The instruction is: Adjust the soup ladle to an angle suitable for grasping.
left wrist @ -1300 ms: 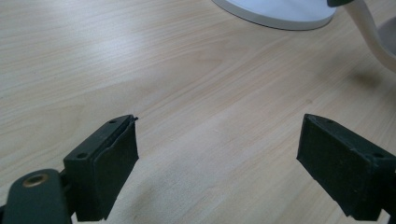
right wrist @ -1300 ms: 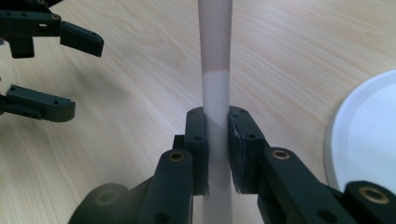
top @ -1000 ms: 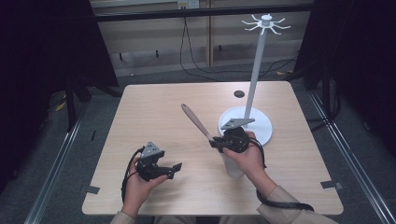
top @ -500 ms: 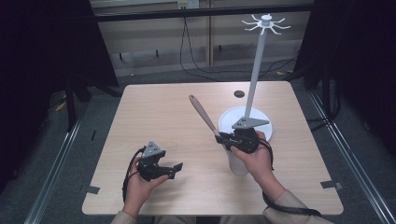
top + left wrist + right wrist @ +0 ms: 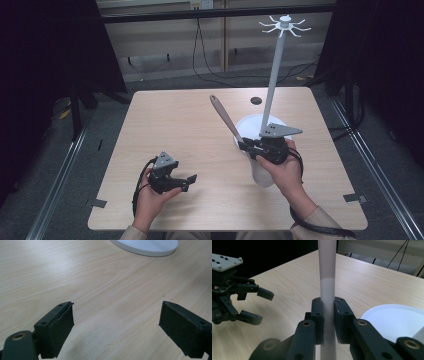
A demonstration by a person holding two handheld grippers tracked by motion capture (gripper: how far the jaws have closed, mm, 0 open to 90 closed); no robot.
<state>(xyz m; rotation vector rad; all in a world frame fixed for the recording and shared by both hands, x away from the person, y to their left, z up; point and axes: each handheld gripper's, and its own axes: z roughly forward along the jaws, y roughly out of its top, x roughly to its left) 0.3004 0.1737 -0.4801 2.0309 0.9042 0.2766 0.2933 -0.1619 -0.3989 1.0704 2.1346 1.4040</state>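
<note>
My right gripper is shut on a spatula and holds it above the table, beside the white stand's round base. The brown handle slants up and to the left; the white blade hangs below my hand. In the right gripper view the pale shaft stands upright, pinched between the pads of the right gripper. The stand's pole rises to a crown of hooks. My left gripper rests open and empty at the front left, and the left gripper has bare wood between its jaws.
A small dark disc lies near the table's far edge, left of the pole. The stand's base sits ahead of the left gripper. The left gripper lies to the left of the held shaft, and the base to its right.
My right hand has carried the spatula to the right and upward, closer to the stand's base. The left hand has stayed put.
</note>
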